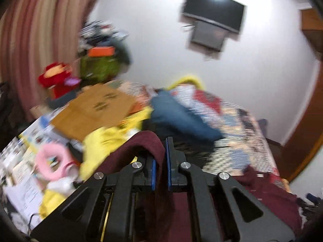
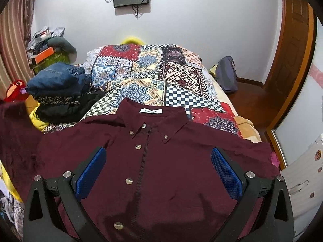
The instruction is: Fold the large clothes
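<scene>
A maroon button-up shirt [image 2: 161, 161] lies face up on the patchwork bedspread [image 2: 153, 76], collar toward the far wall. Its left sleeve [image 2: 14, 137] rises off the bed at the left edge of the right wrist view. In the blurred left wrist view my left gripper [image 1: 160, 167] is shut on a fold of that maroon fabric [image 1: 149, 143], which loops up over the blue pads and hangs down between the jaws. My right gripper [image 2: 158, 173] hovers over the shirt's chest, jaws wide open, with nothing between the blue pads [image 2: 91, 173].
A pile of folded jeans and dark clothes [image 2: 58, 92] sits at the bed's left side, with yellow fabric [image 1: 105, 141], a brown bag [image 1: 94, 111] and a pink ring [image 1: 52, 163] beyond. A red plush toy [image 2: 14, 90], a backpack [image 2: 227, 74] and a wooden door [image 2: 290, 56] stand around the bed.
</scene>
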`<state>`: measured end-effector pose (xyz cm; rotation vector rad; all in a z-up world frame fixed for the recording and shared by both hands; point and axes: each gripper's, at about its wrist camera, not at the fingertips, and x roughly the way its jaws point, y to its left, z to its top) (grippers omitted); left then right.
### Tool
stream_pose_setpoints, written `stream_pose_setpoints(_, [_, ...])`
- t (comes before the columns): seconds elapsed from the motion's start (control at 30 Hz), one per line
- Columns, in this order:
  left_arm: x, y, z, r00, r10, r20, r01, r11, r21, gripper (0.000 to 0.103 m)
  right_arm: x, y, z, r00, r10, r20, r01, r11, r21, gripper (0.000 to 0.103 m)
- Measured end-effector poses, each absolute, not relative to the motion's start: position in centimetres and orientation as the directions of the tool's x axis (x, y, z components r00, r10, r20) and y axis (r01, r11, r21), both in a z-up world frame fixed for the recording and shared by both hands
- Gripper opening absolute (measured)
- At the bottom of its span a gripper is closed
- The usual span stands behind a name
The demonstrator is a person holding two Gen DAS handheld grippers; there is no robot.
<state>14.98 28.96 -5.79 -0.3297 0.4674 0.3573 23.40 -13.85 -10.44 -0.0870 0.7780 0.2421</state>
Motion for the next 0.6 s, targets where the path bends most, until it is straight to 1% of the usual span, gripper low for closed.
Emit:
stream_pose_setpoints(0.13, [18.7, 22.1, -3.9, 0.882, 0.124, -0.455, -0.241, 0.948, -0.208, 0.005, 23.5, -15.2, -10.3, 0.694, 0.196, -0.693, -0.24, 0.97, 0.033, 0.103])
stream_pose_setpoints(0.27, [22.0, 15.8, -3.8, 0.882, -0.014, -0.471, -0.097, 0.973, -0.21, 0.004, 23.6, -16.6, -10.4, 0.701, 0.197, -0.685, -0.228, 0.973, 0.046, 0.103])
stream_pose_setpoints(0.4, [24.9, 8.5, -5.4, 0.842, -0.13, -0.523, 0.037, 0.982, -0.185, 0.004, 23.7, -17.8, -10.9, 0.696, 0.189, -0.693, -0.212, 0.976, 0.053, 0.103])
stream_pose_setpoints(0.5, [26.6, 3.8, -7.9, 0.791, -0.164, -0.59, 0.098, 0.985, -0.142, 0.004, 24.0, -19.0, -11.7, 0.686, 0.176, -0.706, -0.19, 0.98, 0.06, 0.103])
stream_pose_setpoints(0.6, [27.4, 0.3, -10.9, 0.727, -0.199, -0.658, 0.148, 0.98, -0.132, 0.004, 24.0, -20.0, -12.3, 0.676, 0.163, -0.718, -0.172, 0.983, 0.062, 0.103])
